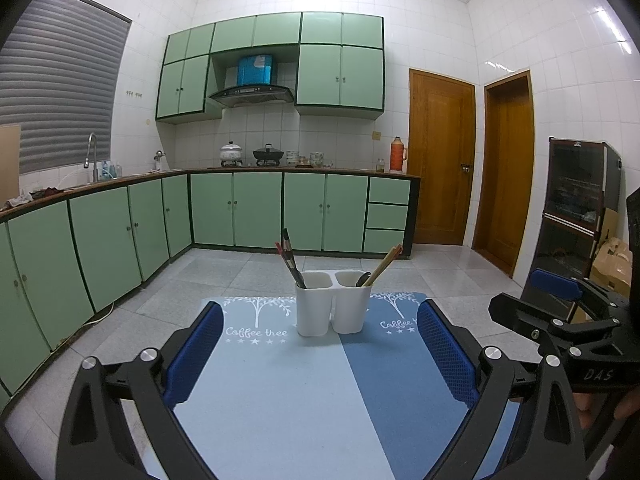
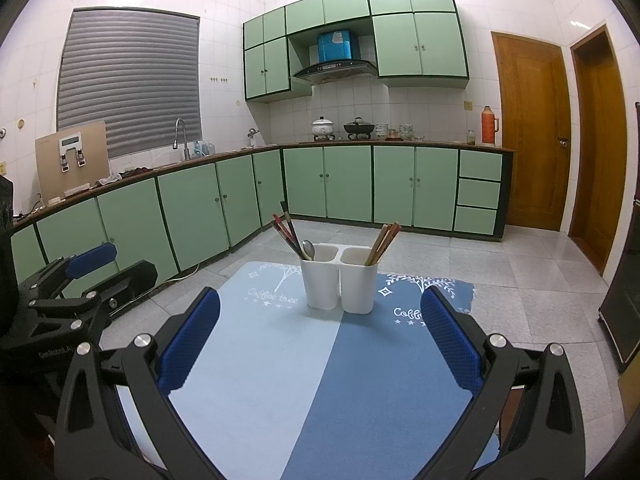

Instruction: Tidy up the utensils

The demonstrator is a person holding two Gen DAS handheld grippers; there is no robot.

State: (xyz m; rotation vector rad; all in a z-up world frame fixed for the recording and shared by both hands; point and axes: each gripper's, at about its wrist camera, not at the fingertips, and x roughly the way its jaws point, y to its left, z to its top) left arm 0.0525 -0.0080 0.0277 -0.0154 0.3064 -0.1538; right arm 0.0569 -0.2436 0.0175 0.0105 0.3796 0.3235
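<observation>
Both grippers point(image 1: 320, 352) point(image 2: 320, 340) gape empty before white twin-cup holder point(image 2: 340, 280) with dark point(image 2: 286, 232) and wooden chopsticks point(image 2: 382, 242).

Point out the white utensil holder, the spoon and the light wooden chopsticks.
white utensil holder point(image 2: 322, 286): right wrist view, front wall of its left cup.
spoon point(image 2: 308, 248): right wrist view, its bowl.
light wooden chopsticks point(image 2: 382, 244): right wrist view, mid-shaft.

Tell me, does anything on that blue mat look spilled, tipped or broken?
Nothing stands out. The white holder stands upright on the mat; dark chopsticks lean in its left cup and wooden chopsticks in its right. Nothing has spilled.
</observation>
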